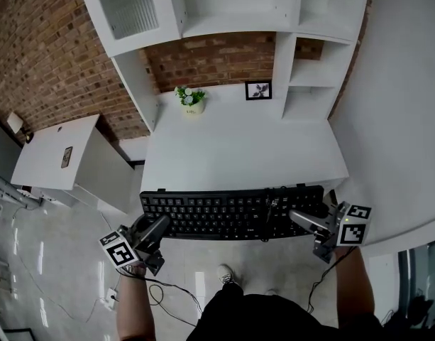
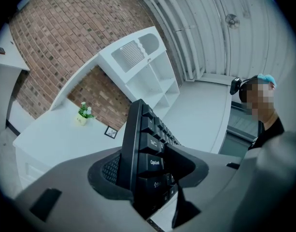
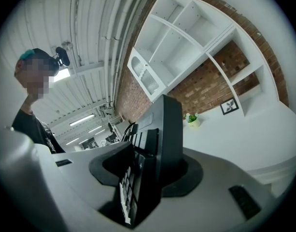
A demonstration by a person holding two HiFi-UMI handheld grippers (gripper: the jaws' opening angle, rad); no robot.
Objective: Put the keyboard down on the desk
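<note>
A black keyboard (image 1: 231,213) hangs level in the air just in front of the white desk (image 1: 238,148), over its near edge. My left gripper (image 1: 157,227) is shut on the keyboard's left end (image 2: 140,144), one jaw on each face. At the other side my right gripper (image 1: 302,219) is shut on the keyboard's right end (image 3: 155,163). The keyboard's cable (image 1: 272,206) loops over the keys near the right gripper.
On the desk's back stand a small potted plant (image 1: 191,99) and a framed picture (image 1: 258,90). White shelves (image 1: 224,20) rise above against a brick wall. A low white cabinet (image 1: 57,151) stands at the left. A cable (image 1: 160,293) lies on the floor by my feet.
</note>
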